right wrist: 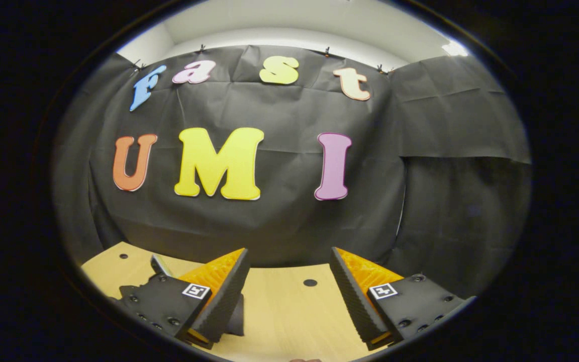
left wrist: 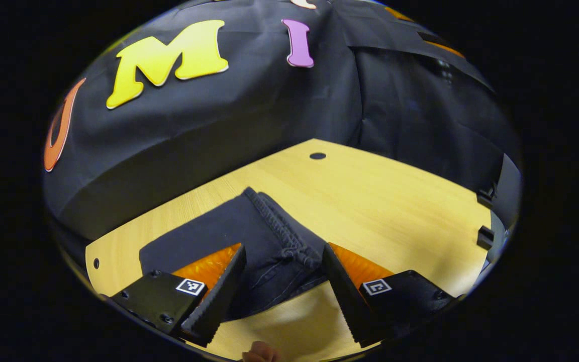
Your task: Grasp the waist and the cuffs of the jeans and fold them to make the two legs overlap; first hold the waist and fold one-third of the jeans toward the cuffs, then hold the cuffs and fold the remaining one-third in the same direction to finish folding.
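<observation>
- Left gripper view: the left gripper (left wrist: 283,289) hangs above the surface (left wrist: 395,211), a pale wood-grain top. Its jaws are spread wide and hold nothing.
- The jeans (left wrist: 249,236), of dark fabric, lie flat on the surface, directly ahead of the left gripper and partly between its two fingers. A gathered waist (left wrist: 282,226) with a knotted drawstring (left wrist: 289,251) runs down the middle of the visible cloth.
- The near edge of the jeans falls between the fingers of the left gripper; bare surface shows below it. Neither finger touches the fabric.
- The jeans sit toward the left side of the surface, well apart from its right edge; a small dark hole (left wrist: 317,156) marks the surface near its far edge, beyond the jeans.
- A fingertip (left wrist: 262,353) of the person shows at the bottom edge of the left gripper view.
- Right gripper view: the right gripper (right wrist: 287,296) is held above the surface (right wrist: 289,317), pointing at the booth's black wall (right wrist: 269,226). Its jaws are spread wide, with only bare surface between them.
- A dark patch (right wrist: 236,317), just behind the left-hand finger of the right gripper, lies on the surface; whether it is part of the jeans cannot be told.
- Two small dark holes (right wrist: 310,282) dot the surface near its far edge.
</observation>
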Action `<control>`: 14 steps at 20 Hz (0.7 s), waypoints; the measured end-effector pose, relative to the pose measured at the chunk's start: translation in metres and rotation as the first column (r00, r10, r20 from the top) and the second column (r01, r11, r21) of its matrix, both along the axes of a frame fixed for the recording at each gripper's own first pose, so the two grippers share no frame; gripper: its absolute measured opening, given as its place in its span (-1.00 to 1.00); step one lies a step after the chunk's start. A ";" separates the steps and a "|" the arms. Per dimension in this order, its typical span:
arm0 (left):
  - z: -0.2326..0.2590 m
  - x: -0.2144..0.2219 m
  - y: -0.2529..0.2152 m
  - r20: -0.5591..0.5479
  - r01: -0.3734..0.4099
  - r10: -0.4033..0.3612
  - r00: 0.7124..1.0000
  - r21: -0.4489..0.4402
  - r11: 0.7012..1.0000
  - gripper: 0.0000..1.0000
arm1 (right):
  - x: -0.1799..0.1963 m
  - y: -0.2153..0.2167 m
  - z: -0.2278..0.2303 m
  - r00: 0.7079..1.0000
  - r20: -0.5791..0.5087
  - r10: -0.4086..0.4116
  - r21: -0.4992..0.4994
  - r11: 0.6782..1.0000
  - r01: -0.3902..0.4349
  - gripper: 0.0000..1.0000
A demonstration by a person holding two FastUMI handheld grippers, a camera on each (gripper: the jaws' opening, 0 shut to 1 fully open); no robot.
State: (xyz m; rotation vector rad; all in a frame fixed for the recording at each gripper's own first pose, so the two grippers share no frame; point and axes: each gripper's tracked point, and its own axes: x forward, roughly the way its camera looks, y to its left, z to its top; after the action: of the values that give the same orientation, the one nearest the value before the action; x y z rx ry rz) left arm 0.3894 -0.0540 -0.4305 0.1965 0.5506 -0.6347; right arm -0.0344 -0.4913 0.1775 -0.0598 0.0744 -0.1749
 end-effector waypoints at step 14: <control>0.178 0.026 0.158 0.210 -0.391 0.438 0.874 -0.231 0.891 0.94 | 0.054 0.092 0.008 0.970 0.039 0.239 0.053 0.969 -0.241 0.96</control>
State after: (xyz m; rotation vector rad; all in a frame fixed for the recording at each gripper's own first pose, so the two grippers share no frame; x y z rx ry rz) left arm 0.4154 0.1038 -0.2527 -0.0171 0.2653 -0.2270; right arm 0.0196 -0.3992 0.1851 -0.0086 0.0397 0.0686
